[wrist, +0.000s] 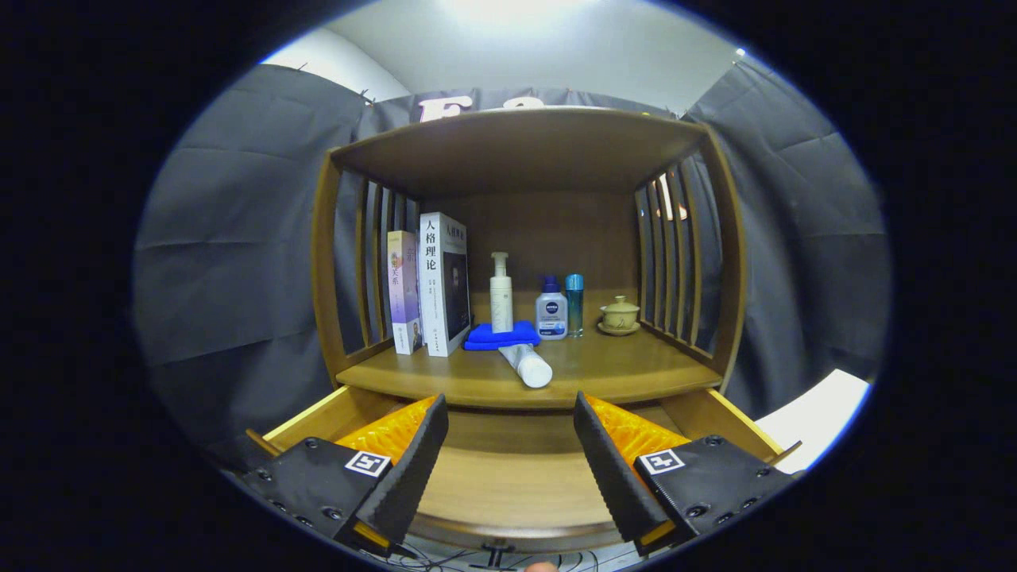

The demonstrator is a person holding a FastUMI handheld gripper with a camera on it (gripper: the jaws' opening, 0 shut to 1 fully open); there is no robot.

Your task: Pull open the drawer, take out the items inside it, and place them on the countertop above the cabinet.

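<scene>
Gripper (pixel 511 433) fingers spread wide, holding nothing, poised over open drawer (pixel 508 477).
Beyond drawer, on countertop (pixel 620 369): white tube (pixel 526 365) lying flat, touching blue cloth (pixel 502 335). Probably light, smooth, prone to rolling; best pinched across mid-body. Drawer floor between fingers bare; corners hidden.

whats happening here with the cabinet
A hand-held gripper hangs open over the pulled-out drawer, its tongs holding nothing. The drawer's visible floor looks bare. On the countertop above lie a white tube, a blue cloth, bottles, books and a lidded cup.
</scene>
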